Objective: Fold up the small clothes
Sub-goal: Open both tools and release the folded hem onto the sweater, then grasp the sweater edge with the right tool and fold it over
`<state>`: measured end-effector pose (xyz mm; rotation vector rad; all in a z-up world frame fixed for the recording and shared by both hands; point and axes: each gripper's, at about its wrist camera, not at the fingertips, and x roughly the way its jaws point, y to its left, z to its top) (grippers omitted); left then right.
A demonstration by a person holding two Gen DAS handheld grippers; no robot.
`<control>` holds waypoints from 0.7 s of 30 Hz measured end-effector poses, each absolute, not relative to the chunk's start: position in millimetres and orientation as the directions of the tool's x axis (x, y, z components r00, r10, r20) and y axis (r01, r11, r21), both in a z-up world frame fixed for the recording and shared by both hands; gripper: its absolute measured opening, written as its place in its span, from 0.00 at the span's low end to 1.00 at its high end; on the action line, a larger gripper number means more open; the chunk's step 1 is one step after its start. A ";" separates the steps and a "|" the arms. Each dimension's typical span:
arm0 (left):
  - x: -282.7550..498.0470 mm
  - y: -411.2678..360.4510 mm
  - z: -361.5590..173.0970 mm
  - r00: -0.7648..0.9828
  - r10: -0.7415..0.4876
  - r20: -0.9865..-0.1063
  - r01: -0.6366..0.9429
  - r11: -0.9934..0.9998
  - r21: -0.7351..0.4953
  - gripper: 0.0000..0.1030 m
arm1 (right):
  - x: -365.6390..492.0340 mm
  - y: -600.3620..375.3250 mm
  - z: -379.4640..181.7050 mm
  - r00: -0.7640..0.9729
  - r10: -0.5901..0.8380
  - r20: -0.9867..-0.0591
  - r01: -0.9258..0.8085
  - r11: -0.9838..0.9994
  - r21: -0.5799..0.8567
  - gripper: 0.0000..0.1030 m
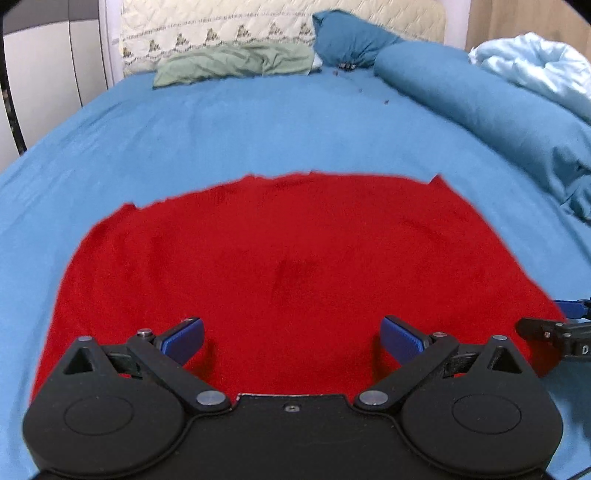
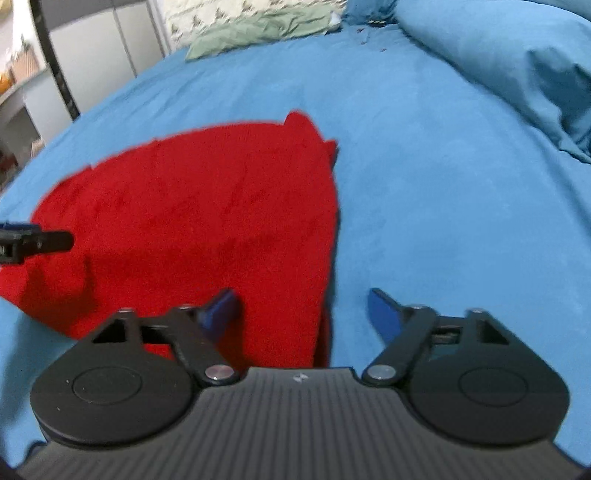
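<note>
A red garment (image 1: 288, 266) lies flat on the blue bed sheet (image 1: 221, 129). My left gripper (image 1: 291, 338) is open and empty, hovering over the garment's near edge. In the right wrist view the garment (image 2: 192, 221) lies to the left, its right edge folded in a ridge. My right gripper (image 2: 301, 310) is open and empty, straddling that right edge near the near corner. The right gripper's tip shows at the right of the left wrist view (image 1: 554, 328), and the left gripper's tip shows at the left of the right wrist view (image 2: 37, 242).
A crumpled green garment (image 1: 236, 62) lies at the head of the bed by a cream quilted headboard (image 1: 258, 26). A blue pillow (image 1: 351, 37), a blue bolster (image 1: 480, 107) and a pale blue duvet (image 1: 535, 66) sit at the far right.
</note>
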<state>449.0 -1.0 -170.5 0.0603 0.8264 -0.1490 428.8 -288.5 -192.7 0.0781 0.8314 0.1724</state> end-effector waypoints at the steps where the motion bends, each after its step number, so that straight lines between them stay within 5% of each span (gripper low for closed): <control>1: 451.0 -0.3 -174.5 0.660 -0.103 -0.744 0.154 0.988 -0.001 0.99 | 428.6 -285.0 -196.3 0.673 0.174 -0.719 -0.130 0.985 0.116 0.85; 8: 460.8 1.3 -196.0 0.626 -0.090 -0.774 0.155 0.988 0.011 1.00 | 432.0 -273.6 -193.4 0.656 0.227 -0.720 -0.167 0.974 0.155 0.26; 15: 478.2 6.6 -188.1 0.569 -0.112 -0.814 0.146 0.989 -0.034 0.97 | 453.8 -281.9 -147.6 0.637 0.340 -0.692 -0.008 0.900 0.435 0.21; 21: 450.1 69.8 -153.9 0.609 -0.184 -0.771 0.142 0.982 -0.122 0.93 | 467.2 -190.2 -58.0 0.666 0.489 -0.563 -0.241 0.855 0.459 0.21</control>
